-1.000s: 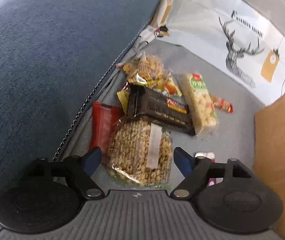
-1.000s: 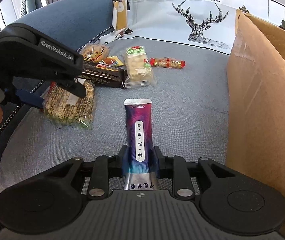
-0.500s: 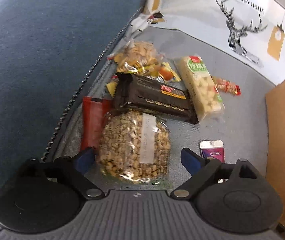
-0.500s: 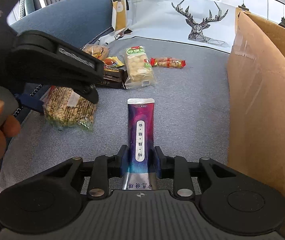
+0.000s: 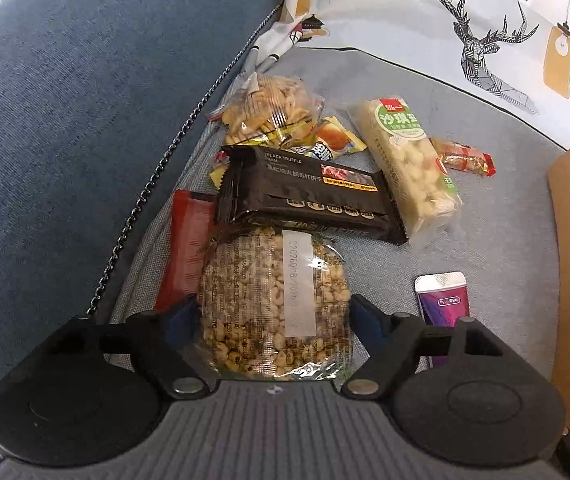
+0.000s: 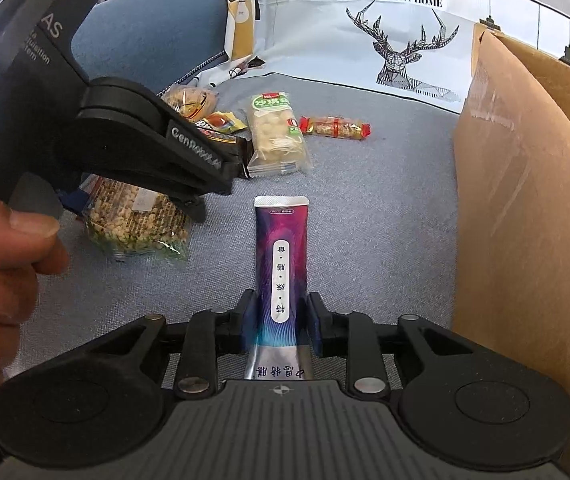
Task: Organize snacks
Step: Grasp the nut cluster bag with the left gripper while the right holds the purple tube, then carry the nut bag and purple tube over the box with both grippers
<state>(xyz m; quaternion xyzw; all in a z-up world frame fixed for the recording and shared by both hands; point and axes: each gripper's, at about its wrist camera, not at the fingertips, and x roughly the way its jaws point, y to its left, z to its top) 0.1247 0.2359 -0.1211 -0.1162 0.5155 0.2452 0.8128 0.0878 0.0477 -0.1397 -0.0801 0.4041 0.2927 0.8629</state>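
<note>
A clear bag of puffed-grain snack [image 5: 275,304] lies on the grey sofa seat [image 5: 485,248]. My left gripper [image 5: 273,320] straddles it, its blue fingers [image 5: 365,320] close against both sides of the bag. The bag also shows in the right wrist view [image 6: 137,220] under the left gripper. My right gripper [image 6: 281,324] is shut on a purple stick packet [image 6: 281,264], whose far end [image 5: 443,300] shows in the left wrist view. Behind lie a black truffle biscuit pack [image 5: 305,196], a red packet [image 5: 187,248], a green-labelled rice cake pack [image 5: 409,160] and a cracker bag [image 5: 269,108].
A tall cardboard box [image 6: 525,208] stands at the right. A small red nut bar [image 6: 335,128] lies near the back. A deer-print cushion [image 6: 365,40] lines the back and the blue sofa arm [image 5: 85,120] rises at the left.
My left gripper has moved forward and down over the puffed-grain bag, and its fingers have closed in against the bag's sides. The right gripper still holds the purple packet.
</note>
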